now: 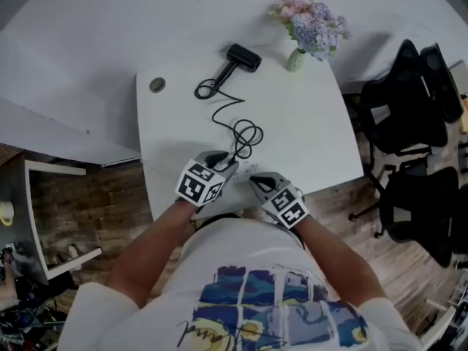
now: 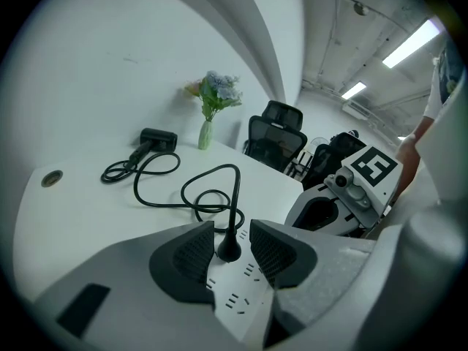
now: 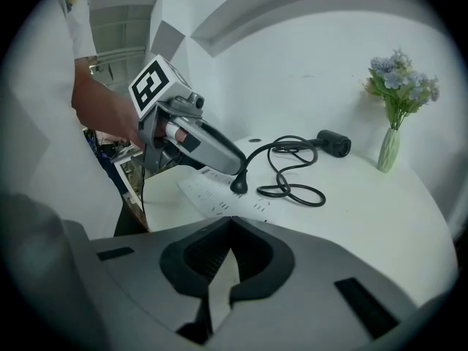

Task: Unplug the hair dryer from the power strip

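- Hair dryer (image 1: 243,57) lies far on the table (image 1: 307,123), plug (image 2: 228,251) in the near power strip (image 2: 240,302).
- Left gripper (image 2: 232,234) jaws apart around plug.
- Right gripper (image 3: 232,224) jaws together.

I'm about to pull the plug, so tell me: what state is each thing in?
Plug: seated in the power strip.
Power strip: flat on the table.
Hair dryer: lying on the table, cord looped.
Left gripper: open, pads either side of the plug.
Right gripper: shut, at the strip's near end.
Vase: upright, holding flowers.
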{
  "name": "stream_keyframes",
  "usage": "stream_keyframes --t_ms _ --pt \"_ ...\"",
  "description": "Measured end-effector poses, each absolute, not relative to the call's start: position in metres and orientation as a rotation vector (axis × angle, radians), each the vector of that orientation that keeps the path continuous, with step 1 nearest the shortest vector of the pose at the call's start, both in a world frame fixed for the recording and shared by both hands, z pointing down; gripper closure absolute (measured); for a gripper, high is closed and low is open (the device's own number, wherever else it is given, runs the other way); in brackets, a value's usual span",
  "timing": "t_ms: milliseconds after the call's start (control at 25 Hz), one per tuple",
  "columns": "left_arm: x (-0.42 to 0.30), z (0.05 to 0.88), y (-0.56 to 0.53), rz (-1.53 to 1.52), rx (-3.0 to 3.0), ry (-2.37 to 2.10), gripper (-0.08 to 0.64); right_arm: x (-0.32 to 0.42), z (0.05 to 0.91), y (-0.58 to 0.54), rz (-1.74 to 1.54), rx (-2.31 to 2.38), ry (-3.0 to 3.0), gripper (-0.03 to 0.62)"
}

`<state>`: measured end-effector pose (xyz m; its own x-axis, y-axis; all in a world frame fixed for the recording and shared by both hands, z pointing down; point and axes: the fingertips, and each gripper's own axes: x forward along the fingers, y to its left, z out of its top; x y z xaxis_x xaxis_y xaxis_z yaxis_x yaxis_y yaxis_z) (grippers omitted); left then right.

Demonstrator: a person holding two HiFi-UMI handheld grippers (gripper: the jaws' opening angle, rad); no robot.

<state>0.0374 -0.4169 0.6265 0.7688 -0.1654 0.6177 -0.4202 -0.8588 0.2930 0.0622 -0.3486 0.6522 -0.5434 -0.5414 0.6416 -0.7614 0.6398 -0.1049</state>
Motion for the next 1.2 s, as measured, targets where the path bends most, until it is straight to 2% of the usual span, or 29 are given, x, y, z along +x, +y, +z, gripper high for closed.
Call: stream_keyframes --t_ms 360,680,1200 --pt "0.05 0.638 -0.415 0.881 2.53 -0.374 0.426 0.065 0.66 -0.356 0.526 1.016 -2.288 0.592" --pt "0.051 0.645 -0.418 0.901 2.521 -0.367 0.489 0.061 0.664 -0.362 0.498 1.001 -2.301 0.592" --pt "0.051 0.643 -0.42 0.9 2.534 -0.368 0.506 0.059 0.669 -0.365 0.464 1.017 -2.302 0.592"
